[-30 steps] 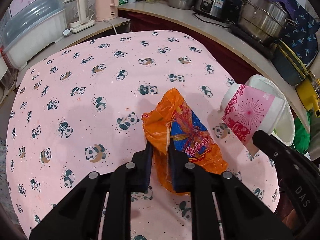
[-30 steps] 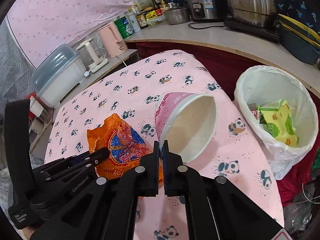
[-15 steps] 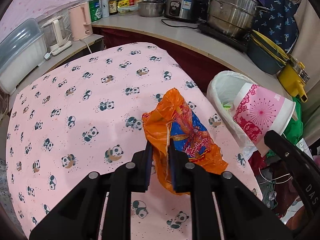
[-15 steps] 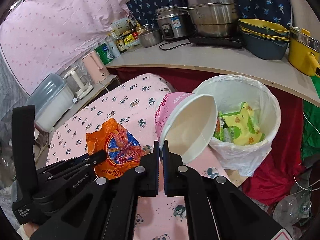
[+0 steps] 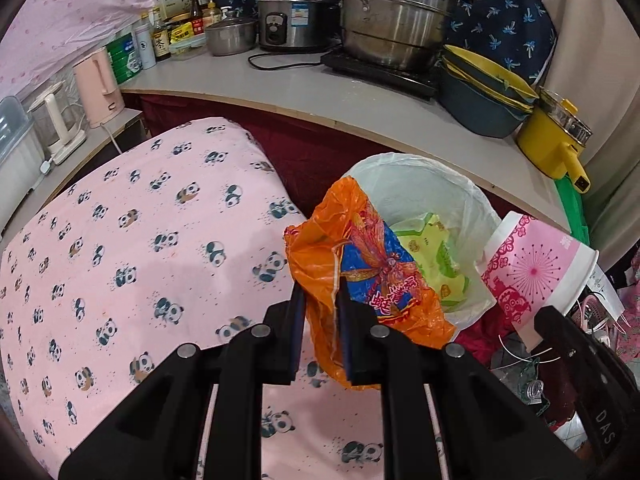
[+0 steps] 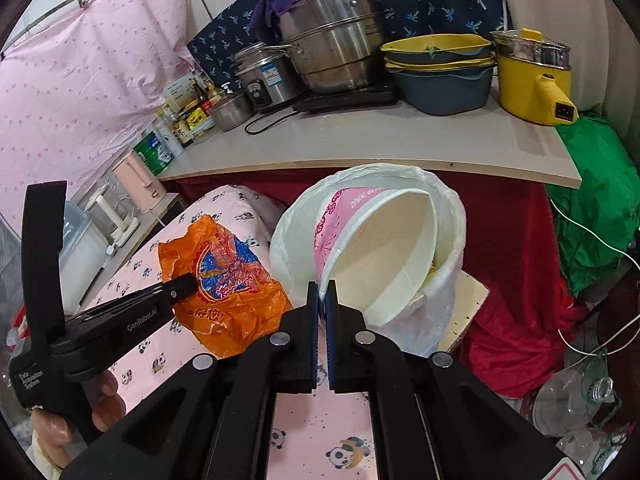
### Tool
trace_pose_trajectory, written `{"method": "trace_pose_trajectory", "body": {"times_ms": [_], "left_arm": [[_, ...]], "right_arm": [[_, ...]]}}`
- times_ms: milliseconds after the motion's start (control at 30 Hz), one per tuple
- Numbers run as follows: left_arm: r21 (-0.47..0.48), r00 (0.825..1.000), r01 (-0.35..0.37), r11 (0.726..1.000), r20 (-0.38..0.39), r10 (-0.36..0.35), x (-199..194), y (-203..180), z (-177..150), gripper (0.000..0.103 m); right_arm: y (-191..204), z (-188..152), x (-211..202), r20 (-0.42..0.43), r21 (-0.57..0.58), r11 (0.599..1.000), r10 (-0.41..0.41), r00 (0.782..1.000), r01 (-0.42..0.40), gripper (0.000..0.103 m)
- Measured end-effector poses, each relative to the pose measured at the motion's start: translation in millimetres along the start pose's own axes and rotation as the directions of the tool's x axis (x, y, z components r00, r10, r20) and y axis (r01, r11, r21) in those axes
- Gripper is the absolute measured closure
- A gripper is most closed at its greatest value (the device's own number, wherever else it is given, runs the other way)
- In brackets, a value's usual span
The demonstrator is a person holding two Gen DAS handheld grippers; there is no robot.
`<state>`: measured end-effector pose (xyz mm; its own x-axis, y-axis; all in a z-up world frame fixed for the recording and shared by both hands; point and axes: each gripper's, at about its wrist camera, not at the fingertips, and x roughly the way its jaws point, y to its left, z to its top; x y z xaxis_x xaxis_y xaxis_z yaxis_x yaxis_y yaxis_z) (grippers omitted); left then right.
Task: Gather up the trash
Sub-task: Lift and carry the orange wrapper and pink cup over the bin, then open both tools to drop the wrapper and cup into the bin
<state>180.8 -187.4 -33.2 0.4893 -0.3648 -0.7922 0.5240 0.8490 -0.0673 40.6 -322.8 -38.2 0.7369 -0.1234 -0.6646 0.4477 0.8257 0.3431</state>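
Observation:
My left gripper (image 5: 320,296) is shut on an orange and blue snack bag (image 5: 368,264) and holds it in the air at the table's right edge, beside the white-lined trash bin (image 5: 460,192). The bag also shows in the right wrist view (image 6: 228,280). My right gripper (image 6: 322,292) is shut on the rim of a pink and white paper cup (image 6: 384,252) and holds it tilted over the bin's mouth (image 6: 452,216). The cup shows at the right of the left wrist view (image 5: 536,268). A green wrapper (image 5: 436,256) lies in the bin.
A pink panda tablecloth (image 5: 140,240) covers the table. Behind the bin runs a counter (image 6: 400,140) with steel pots, a rice cooker, stacked basins and a yellow pot (image 6: 532,80). Red cloth and empty bottles (image 6: 576,396) lie on the floor by the bin.
Both grippers moved right, from over the table to the trash bin. The cup now hangs over the bin's opening and the orange bag is beside its rim. Both grips are unchanged.

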Motion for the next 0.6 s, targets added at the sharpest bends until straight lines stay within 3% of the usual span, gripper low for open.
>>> {"method": "trace_pose_trajectory", "body": {"times_ms": [467, 600], "left_arm": [[0.058, 0.998, 0.064, 0.996, 0.006, -0.065, 44.0, -55.6, 35.0, 0.085], [0.057, 0.998, 0.057, 0.997, 0.024, -0.059, 53.1, -58.8, 38.9, 0.074]], "right_arm": [[-43.8, 5.8, 21.7, -0.017, 0.078, 0.996, -0.045, 0.999, 0.046, 0.099], [-44.1, 7.4, 30.2, -0.027, 0.081, 0.996, -0.043, 0.999, 0.045, 0.099]]}}
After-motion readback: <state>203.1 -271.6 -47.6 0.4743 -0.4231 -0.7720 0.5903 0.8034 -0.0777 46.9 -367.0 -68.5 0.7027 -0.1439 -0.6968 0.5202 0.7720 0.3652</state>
